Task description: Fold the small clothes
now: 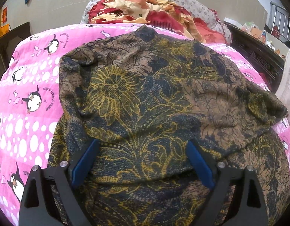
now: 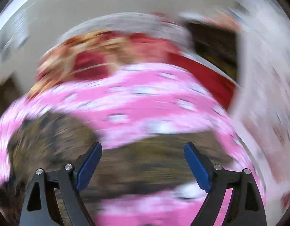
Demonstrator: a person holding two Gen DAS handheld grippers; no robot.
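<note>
L gripper (image 1: 143,146) sits wide open over the patterned garment (image 1: 156,98), blue pads well apart w/ cloth lying between them but no pad pressing on it, so nothing gripped. R gripper (image 2: 143,150) also spread wide, nothing clamped; its view is badly motion-blurred, only a brown smear of the garment (image 2: 145,162) under/between the fingers can be made out.

Garment: dark navy/brown/mustard floral fabric, spread over a pink quilt (image 1: 32,86), top layer folded over w/ a rumpled edge running across near the L gripper's pads. It covers most of the middle of the quilt; pink shows on both sides.

Around: crumpled red/cream/orange cloth (image 1: 141,9) heaped at the far end of the quilt, resting against a grey floral-print pillow (image 1: 197,5). Dark carved wood frame (image 1: 257,56) along the right side, a white blurred object (image 1: 289,86) at the right edge just beside the garment's corner. Beige wall behind w/ papers pinned up, metal railing far right.

Writing: quilt has penguin + fish print w/ white dots; curved text by the penguins reads approx "JUSQU'AU LEVER DU JOUR". Wall papers too small to read.
</note>
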